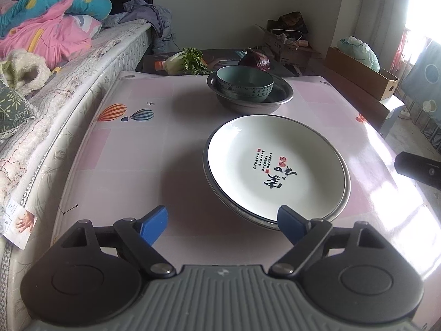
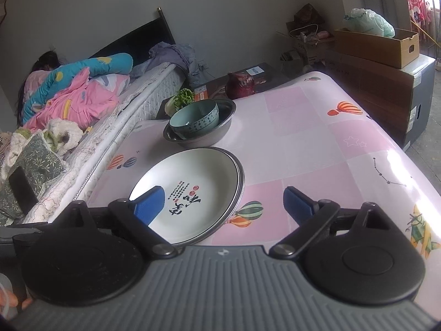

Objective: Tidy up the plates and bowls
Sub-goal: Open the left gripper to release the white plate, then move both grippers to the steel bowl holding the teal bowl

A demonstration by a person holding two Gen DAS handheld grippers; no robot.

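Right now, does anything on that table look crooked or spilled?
Nothing spilled. The white plate sits slightly off-centre on a metal plate, and the teal bowl leans inside the metal basin.

Home bedroom: bed with quilts beside clothed table.

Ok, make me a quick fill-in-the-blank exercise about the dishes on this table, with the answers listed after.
1. The white plate rests on top of a ____ plate.
2. The teal bowl sits inside a metal ____.
3. Both the left gripper and the right gripper are ____ and hold nothing.
4. The tablecloth is printed with hot-air ____.

Answers: metal; basin; open; balloons
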